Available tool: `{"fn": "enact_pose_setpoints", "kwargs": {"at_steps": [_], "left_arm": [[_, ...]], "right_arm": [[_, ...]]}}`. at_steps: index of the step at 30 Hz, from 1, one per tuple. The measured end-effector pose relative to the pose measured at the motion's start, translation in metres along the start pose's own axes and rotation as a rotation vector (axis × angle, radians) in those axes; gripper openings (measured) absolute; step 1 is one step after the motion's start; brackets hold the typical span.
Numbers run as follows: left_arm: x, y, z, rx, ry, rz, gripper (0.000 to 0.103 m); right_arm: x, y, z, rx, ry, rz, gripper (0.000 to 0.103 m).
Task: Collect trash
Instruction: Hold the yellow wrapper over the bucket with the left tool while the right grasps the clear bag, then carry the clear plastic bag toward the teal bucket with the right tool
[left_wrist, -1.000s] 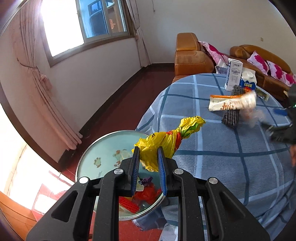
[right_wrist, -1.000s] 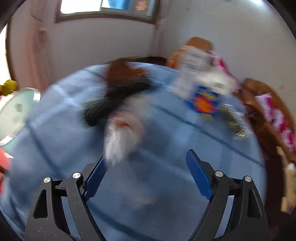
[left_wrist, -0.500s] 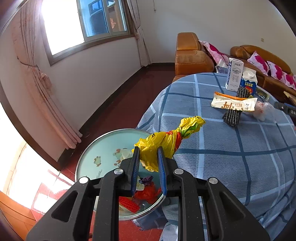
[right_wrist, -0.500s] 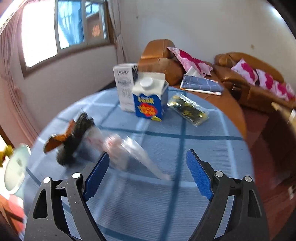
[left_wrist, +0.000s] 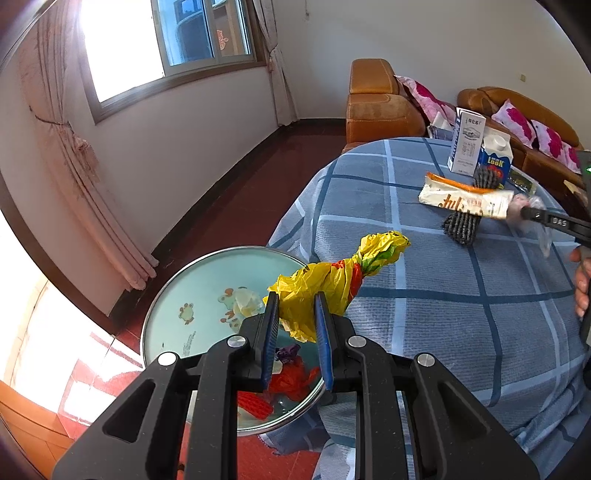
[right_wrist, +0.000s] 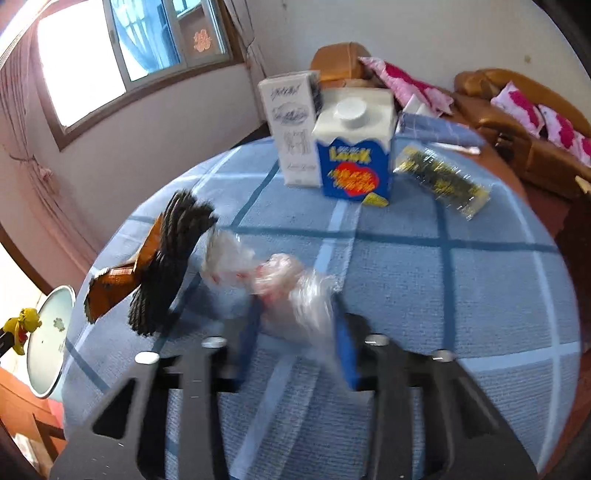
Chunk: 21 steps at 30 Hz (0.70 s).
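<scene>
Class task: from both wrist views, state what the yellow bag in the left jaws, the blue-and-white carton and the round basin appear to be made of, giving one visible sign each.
Yellow bag: thin plastic film, crinkled and twisted, slightly glossy.
Blue-and-white carton: probably coated paperboard; folded gable top, white screw cap, printed faces.
Round basin: likely enamelled metal; shiny rim, smooth pale-green inside with painted figures.

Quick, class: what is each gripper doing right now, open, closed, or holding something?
Left gripper: closed on the yellow wrapper, above the bin.
Right gripper: jaws have just been closing around the clear plastic bag; blurred, but apparently gripping it.
</scene>
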<state>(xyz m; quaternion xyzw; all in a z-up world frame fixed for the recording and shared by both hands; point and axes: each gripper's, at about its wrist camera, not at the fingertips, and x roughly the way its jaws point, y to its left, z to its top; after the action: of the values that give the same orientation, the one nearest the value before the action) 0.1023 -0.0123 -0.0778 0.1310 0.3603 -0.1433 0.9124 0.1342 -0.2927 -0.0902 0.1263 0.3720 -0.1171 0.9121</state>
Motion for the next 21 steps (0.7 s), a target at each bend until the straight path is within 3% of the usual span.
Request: {"fn": "enact_pose_setpoints", "kwargs": {"at_steps": [4, 12, 21], "left_arm": [[-0.003, 0.000, 0.001, 0.002, -0.009, 0.011, 0.019], [-0.013, -0.002, 0.004, 0.006, -0.031, 0.035, 0.019], [-0.019, 0.007, -0.004, 0.010, -0.018, 0.070, 0.019]], "right_arm": [[-0.016, -0.011, 0.004, -0.033, -0.041, -0.014, 0.020], [-0.068, -0.019, 0.014, -0.090, -0.175, -0.030, 0.019], [-0.096, 0.035, 0.024, -0.212, -0.240, 0.116, 0.019]]}}
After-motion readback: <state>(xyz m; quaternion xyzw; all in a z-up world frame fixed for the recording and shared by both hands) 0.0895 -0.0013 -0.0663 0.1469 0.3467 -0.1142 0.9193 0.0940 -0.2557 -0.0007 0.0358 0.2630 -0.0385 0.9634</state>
